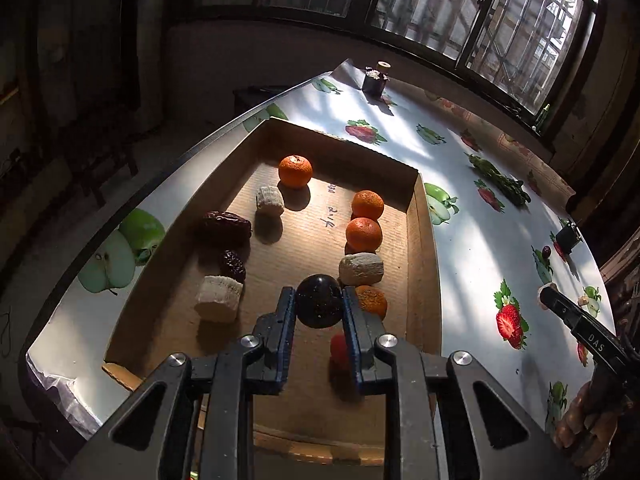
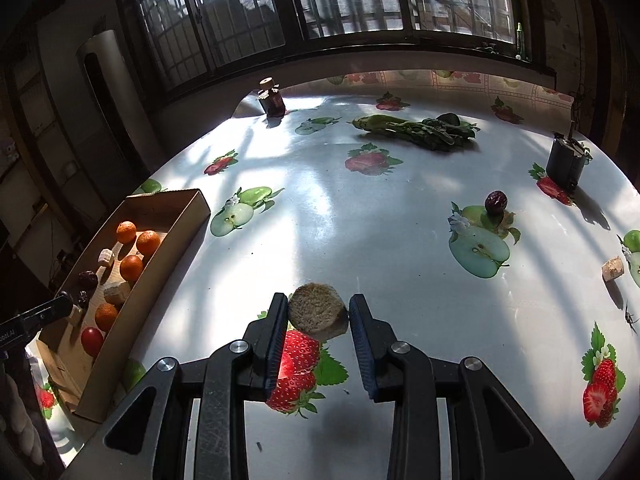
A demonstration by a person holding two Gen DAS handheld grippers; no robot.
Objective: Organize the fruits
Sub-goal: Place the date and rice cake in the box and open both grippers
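Leafy greens (image 2: 420,130) beyond gripped chunk (image 2: 318,314)

Black angular gripper frames, blue-padded fingers (image 1: 285,320), round silver screws, white lettering, perhaps "DAS", on right gripper (image 1: 560,308)

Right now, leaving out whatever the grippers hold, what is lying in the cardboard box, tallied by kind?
tangerines: 4
pale cylindrical chunks: 3
red dates: 2
small red tomato: 1
Total: 10
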